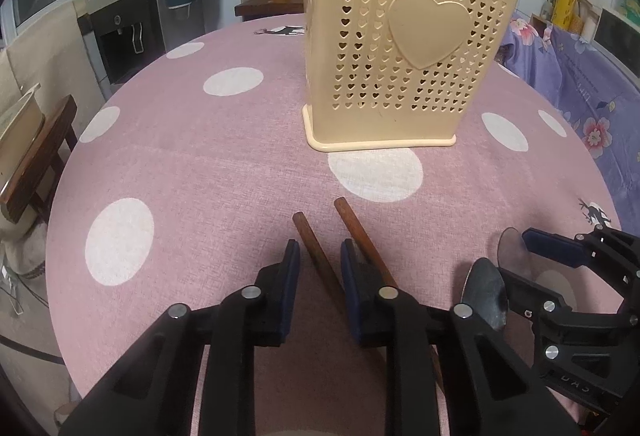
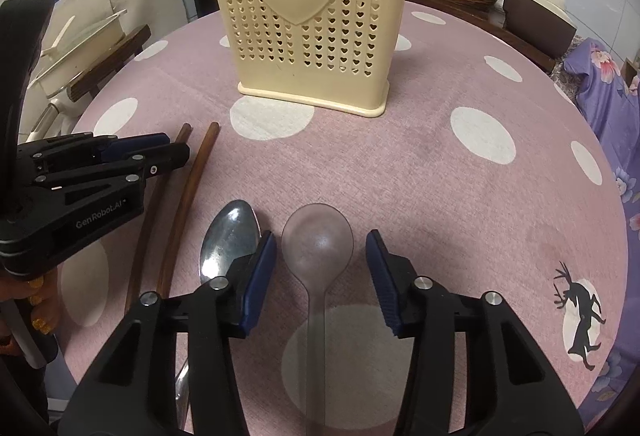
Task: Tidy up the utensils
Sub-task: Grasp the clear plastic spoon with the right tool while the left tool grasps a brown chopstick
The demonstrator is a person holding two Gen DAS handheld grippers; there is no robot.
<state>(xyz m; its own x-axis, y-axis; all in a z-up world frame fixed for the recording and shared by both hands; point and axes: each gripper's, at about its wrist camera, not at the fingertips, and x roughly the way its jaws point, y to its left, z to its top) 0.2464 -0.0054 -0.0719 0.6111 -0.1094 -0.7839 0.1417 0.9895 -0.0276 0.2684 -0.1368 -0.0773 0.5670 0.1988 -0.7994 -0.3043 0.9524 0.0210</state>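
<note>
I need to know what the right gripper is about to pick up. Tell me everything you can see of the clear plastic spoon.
The clear plastic spoon is smoky, see-through plastic with a round bowl and a long, flat, straight handle. It lies flat on the pink dotted tablecloth, bowl toward the cream utensil holder, handle running back under the camera. It sits between the right gripper's open jaws, neither pad touching it. The metal spoon lies just left.

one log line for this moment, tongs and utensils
left tongs: straddle one chopstick, open | right tongs: straddle clear spoon, open | holder: upright
</note>
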